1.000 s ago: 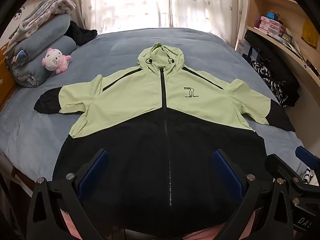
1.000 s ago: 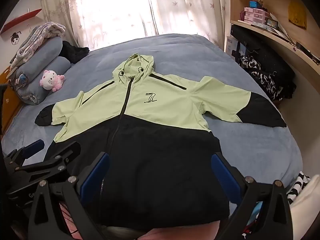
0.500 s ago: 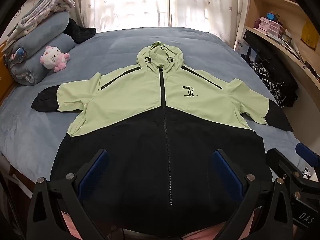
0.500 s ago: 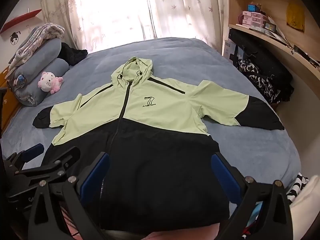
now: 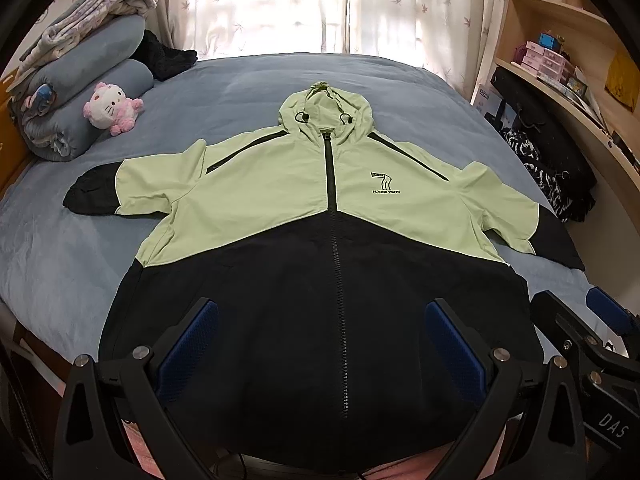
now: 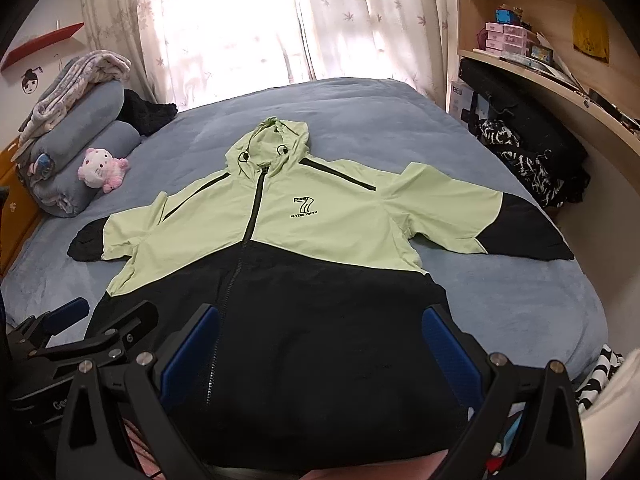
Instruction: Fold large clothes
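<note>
A hooded jacket (image 5: 280, 196), light green above and black below, lies flat and zipped, front up, on the blue bed (image 5: 248, 80), sleeves spread to both sides; it also shows in the right wrist view (image 6: 328, 220). My left gripper (image 5: 322, 332) is open and empty, held above the black hem near the zip. My right gripper (image 6: 320, 336) is open and empty above the hem's right part. Each gripper shows at the edge of the other's view: the right one (image 5: 592, 332) and the left one (image 6: 100, 328).
Rolled blue bedding (image 5: 80, 92) and a pink plush toy (image 5: 112, 106) lie at the bed's far left. A wooden shelf unit (image 5: 560, 60) with boxes stands at the right, with dark clothes (image 5: 552, 168) piled beside the bed. Curtains (image 5: 304, 4) cover the window behind.
Both grippers have shifted slightly, so the jacket sits a little lower in the right view. The jacket itself has not moved and both grippers stay open.
</note>
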Demonstrator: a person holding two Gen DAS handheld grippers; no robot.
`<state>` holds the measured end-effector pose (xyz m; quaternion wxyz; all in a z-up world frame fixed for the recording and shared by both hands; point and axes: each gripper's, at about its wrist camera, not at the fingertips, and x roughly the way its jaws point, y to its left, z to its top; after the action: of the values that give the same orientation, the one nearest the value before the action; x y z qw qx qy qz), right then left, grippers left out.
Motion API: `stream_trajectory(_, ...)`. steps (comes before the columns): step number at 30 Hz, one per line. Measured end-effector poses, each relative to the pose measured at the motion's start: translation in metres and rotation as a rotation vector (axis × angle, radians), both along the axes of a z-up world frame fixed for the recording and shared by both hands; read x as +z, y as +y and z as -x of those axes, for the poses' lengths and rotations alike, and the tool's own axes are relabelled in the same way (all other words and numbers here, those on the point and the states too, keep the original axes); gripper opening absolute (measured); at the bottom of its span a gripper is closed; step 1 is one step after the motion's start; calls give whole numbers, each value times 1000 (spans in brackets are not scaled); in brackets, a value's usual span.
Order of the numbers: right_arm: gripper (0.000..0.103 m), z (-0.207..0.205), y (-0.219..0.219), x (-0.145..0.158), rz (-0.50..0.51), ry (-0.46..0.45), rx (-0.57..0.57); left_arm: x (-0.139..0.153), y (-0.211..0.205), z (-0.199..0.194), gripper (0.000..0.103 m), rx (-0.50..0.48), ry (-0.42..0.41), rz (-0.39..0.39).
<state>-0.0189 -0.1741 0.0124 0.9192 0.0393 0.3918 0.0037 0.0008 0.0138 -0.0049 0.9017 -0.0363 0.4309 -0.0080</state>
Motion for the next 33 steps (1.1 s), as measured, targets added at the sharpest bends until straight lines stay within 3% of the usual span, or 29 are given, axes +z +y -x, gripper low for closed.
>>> stream_trajectory(16,101,-1,0,-6,-46,33,9,-1,0,3,98,2,3,-4)
stream_trajectory(33,101,5,9,-9,-42,34,23,-13,2,1,98,3,82,-11)
